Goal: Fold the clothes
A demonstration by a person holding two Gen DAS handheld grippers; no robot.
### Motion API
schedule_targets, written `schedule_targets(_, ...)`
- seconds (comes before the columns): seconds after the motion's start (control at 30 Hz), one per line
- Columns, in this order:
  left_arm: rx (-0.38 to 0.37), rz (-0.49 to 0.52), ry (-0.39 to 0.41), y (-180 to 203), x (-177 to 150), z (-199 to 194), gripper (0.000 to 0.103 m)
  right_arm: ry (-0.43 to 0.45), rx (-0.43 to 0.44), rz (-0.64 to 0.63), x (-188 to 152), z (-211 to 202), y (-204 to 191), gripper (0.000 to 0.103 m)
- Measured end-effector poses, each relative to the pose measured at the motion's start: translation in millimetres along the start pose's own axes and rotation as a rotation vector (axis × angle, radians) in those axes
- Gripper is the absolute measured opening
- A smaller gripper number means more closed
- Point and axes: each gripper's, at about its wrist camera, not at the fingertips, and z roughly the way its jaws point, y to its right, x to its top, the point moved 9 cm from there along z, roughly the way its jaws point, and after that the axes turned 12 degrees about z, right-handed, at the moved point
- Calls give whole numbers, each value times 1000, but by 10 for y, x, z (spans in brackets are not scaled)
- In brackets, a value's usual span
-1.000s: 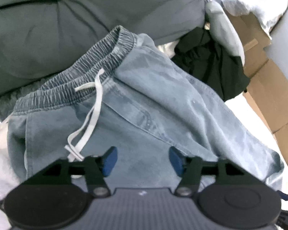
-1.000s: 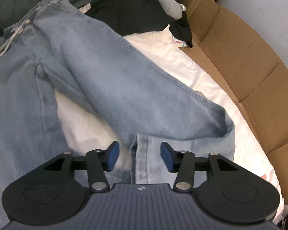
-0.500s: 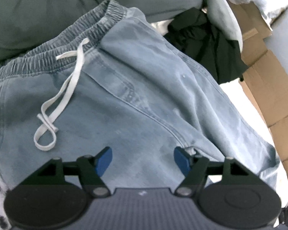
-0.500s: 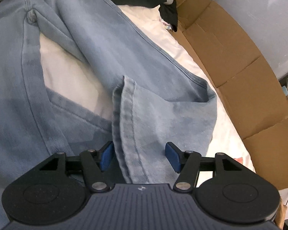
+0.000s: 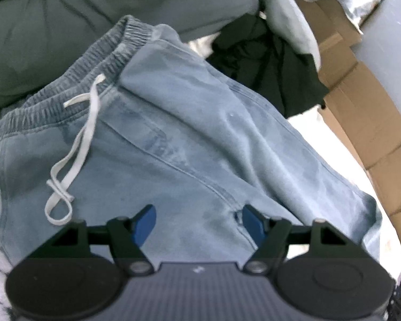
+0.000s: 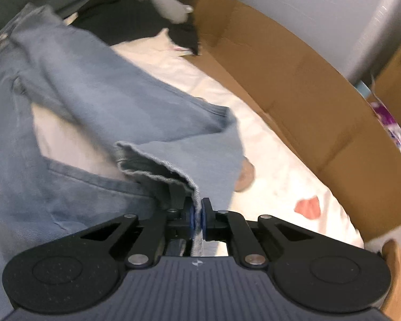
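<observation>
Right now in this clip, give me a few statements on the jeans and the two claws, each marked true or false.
1. The right claw is clamped on the hem of a jeans leg. True.
2. The left claw is shut on the drawstring. False: it is open over the denim, and the drawstring lies to its left.
3. The jeans have an elastic waistband. True.
4. The black garment lies on top of the jeans. False: it sits beside them, next to the cardboard.
</observation>
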Motion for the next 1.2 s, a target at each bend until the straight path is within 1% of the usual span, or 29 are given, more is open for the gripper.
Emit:
schedule_targets(0.1,27,63,-24,66,137,-86,73,5,-1,104,-10,-8,301,4)
schedule_targets(0.2,42,169,-49,189,369,-195,73,18,-5,232,-19,5,612,4)
schedule_targets(0.3,58,222,-74,300,648,-347,73,34,-3,353,-32,31,928,4)
schedule_targets(0.4,88,262,-64,451,960,-518,73,41,2,452,-56,111,1227,4)
schedule_targets(0.57,78,287,-62,765,1287,-643,73,64,3,561,-44,301,1693,4)
schedule_targets(0.63,74,349,-52,920,1414,-651,74,57,22,631,-67,401,1857,4)
schedule_targets(0.67,66,378,-44,1000,1480,-649,79,53,32,665,-78,450,1933,4)
schedule_targets(0.77,70,396,-54,1105,1601,-560,82,43,47,728,-109,565,2082,4)
schedule_targets(0.83,88,413,-56,1132,1655,-444,82,40,34,734,-124,627,2155,4)
schedule_targets(0.9,95,410,-52,1138,1701,-320,82,36,27,713,-119,670,2193,4)
schedule_targets(0.97,83,405,-73,1151,1725,-139,81,31,19,703,-121,713,2238,4)
schedule_targets(1.07,85,422,-95,1183,1744,112,81,20,13,761,-180,775,2347,4)
schedule_targets(1.2,92,435,-117,1224,1731,461,81,-9,5,753,-257,846,2437,4)
